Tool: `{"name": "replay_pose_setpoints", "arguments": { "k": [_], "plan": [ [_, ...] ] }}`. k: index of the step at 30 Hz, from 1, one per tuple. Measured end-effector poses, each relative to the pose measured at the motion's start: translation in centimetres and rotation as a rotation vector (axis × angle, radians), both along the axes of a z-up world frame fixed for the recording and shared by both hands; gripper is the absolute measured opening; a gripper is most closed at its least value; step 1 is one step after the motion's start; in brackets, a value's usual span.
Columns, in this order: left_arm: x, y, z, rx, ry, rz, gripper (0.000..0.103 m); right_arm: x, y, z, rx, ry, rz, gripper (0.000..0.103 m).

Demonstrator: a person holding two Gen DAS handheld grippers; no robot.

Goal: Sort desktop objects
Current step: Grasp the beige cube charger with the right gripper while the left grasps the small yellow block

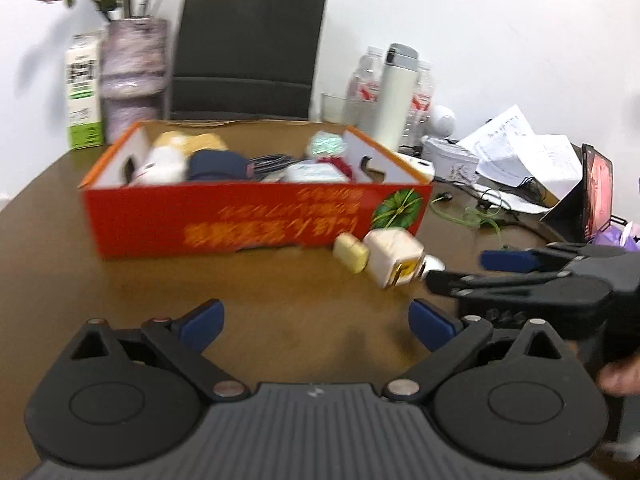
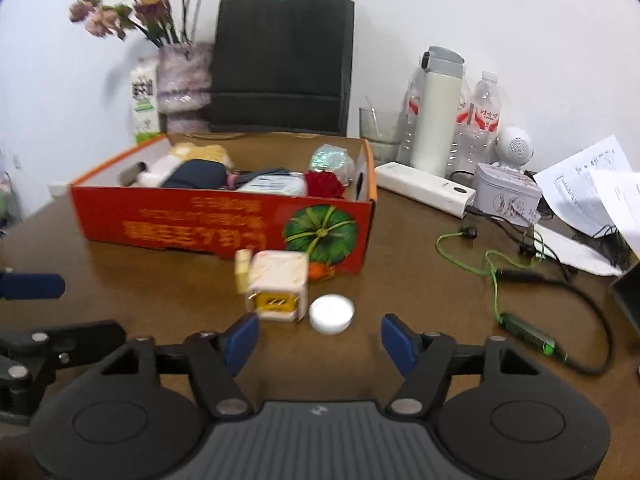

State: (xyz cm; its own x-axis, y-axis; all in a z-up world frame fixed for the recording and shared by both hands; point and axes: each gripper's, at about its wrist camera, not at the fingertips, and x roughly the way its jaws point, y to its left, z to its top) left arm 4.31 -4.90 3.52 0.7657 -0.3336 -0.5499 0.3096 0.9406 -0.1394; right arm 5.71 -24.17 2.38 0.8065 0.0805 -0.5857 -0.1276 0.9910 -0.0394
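Right wrist view: white charger cube [image 2: 278,286] lies just ahead of the wide, empty right tongs [image 2: 319,338].

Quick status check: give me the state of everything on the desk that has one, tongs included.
Left tongs: open, empty.
Right tongs: open, empty.
Red box: open top, part filled.
Cube: on desk, outside the box.
White cap: on desk, beside the cube.
Thermos: upright, lid shut.
Glass: upright.
Green cable: loose, one end free.
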Motion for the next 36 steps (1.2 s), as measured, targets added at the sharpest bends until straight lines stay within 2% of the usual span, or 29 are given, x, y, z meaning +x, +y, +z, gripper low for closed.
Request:
{"name": "replay_pose_setpoints", "arguments": {
  "k": [2, 4, 7, 8, 10, 13, 16, 19, 21, 22, 23, 24, 25, 26, 27, 29, 32, 36],
  "plan": [
    [1.2, -0.6, 0.5, -0.003, -0.036, -0.002, 0.098, 1.0, -0.2, 0.4, 0.049, -0.003, 0.033, 0.059],
    [2.6, -0.5, 0.7, -0.018, -0.051, 0.035, 0.095, 2.2, 0.1, 0.4, 0.056, 0.005, 0.05, 0.057],
    [4.9, 0.1, 0.4, -0.025, 0.009, 0.066, 0.08, 4.2, 0.4, -0.2, 0.081, 0.047, 0.09, 0.056],
    [5.3, 0.5, 0.2, -0.035, 0.023, 0.074, 0.079, 4.6, 0.7, -0.3, 0.082, 0.059, 0.101, 0.053],
    [6.0, 0.9, -0.4, -0.055, 0.054, 0.096, 0.078, 5.1, 1.6, -1.1, 0.036, 0.08, 0.12, 0.053],
    [7.1, 0.3, -1.2, -0.074, 0.093, 0.09, 0.077, 5.0, 1.9, -1.4, 0.034, 0.064, 0.136, 0.042],
    [7.9, -1.0, -1.3, -0.098, 0.105, 0.067, 0.076, 4.6, 0.3, -0.8, 0.113, 0.061, 0.113, 0.038],
    [9.2, -2.6, -1.2, -0.141, 0.111, 0.015, 0.076, 3.1, -2.3, 0.7, 0.18, -0.009, 0.048, 0.037],
    [9.7, -3.8, -1.3, -0.108, 0.119, 0.007, 0.071, 2.5, -3.7, 1.2, 0.217, -0.037, 0.01, 0.037],
    [9.8, -4.4, -1.5, -0.091, 0.127, 0.004, 0.063, 2.3, -4.3, 1.3, 0.233, -0.047, -0.001, 0.037],
    [9.8, -4.8, -1.9, -0.081, 0.132, -0.01, 0.045, 2.1, -4.9, 1.4, 0.251, -0.058, -0.013, 0.037],
    [9.7, -5.2, -2.3, -0.071, 0.141, -0.017, 0.036, 2.0, -5.4, 1.5, 0.268, -0.064, -0.023, 0.037],
    [9.5, -5.4, -2.7, -0.057, 0.135, -0.007, 0.021, 2.0, -5.8, 1.7, 0.286, -0.07, -0.031, 0.037],
    [9.3, -5.5, -2.8, -0.034, 0.119, 0.001, 0.012, 1.9, -6.1, 1.8, 0.3, -0.078, -0.037, 0.037],
    [9.1, -5.5, -2.8, -0.012, 0.116, -0.016, 0.012, 1.8, -6.2, 1.9, 0.309, -0.089, -0.032, 0.037],
    [8.7, -4.8, -2.5, -0.022, 0.129, -0.033, 0.012, 1.8, -6.2, 1.8, 0.313, -0.11, -0.019, 0.037],
    [7.2, -3.2, -1.7, -0.023, 0.12, -0.015, 0.012, 2.0, -5.3, 1.6, 0.278, -0.098, 0.016, 0.037],
    [2.3, 0.2, -0.2, -0.029, 0.071, 0.04, 0.012, 1.1, -2.8, 1.2, 0.267, -0.056, 0.133, 0.037]
  ]
}}
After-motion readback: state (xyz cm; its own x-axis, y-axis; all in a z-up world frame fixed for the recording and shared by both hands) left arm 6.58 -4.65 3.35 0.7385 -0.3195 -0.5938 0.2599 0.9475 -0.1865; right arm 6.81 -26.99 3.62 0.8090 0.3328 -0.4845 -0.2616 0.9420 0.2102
